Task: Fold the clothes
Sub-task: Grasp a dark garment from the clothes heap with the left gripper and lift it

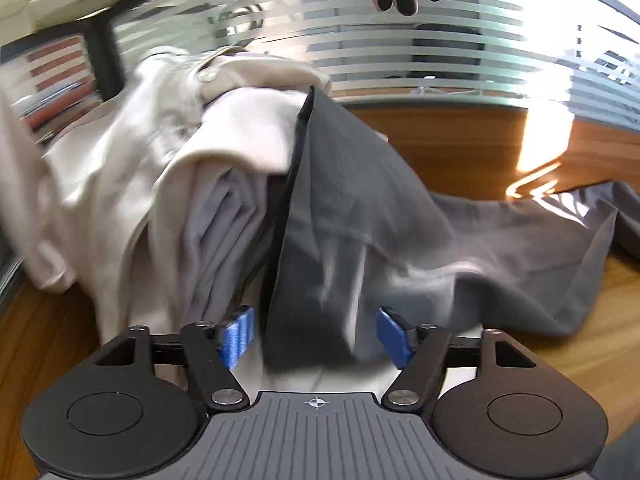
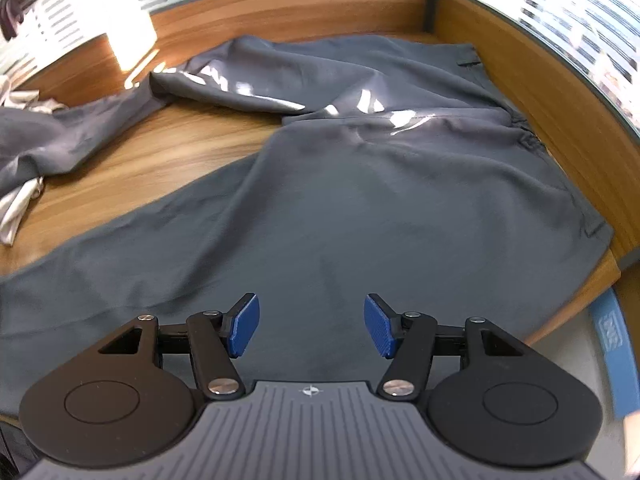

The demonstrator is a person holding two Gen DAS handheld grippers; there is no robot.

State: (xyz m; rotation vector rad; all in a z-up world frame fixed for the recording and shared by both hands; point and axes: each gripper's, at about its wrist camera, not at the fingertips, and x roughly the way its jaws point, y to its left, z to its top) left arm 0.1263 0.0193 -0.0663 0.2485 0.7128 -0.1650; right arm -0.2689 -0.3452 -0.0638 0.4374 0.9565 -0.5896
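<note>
Dark grey trousers (image 2: 360,184) lie spread across the wooden table (image 2: 152,160). The right gripper (image 2: 311,326) hovers above them, jaws released. The left gripper (image 1: 316,334), jaws apart, straddles a blurred trouser leg, perhaps untouched, beside a cream clothes pile (image 1: 132,168).

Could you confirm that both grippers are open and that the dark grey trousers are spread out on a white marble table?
Not quite: the table is brown wood-grain, not white marble, as the right wrist view shows. The rest holds: the right gripper is open above the dark grey trousers, and the left gripper is open too, with a trouser leg end between its blue pads.
</note>
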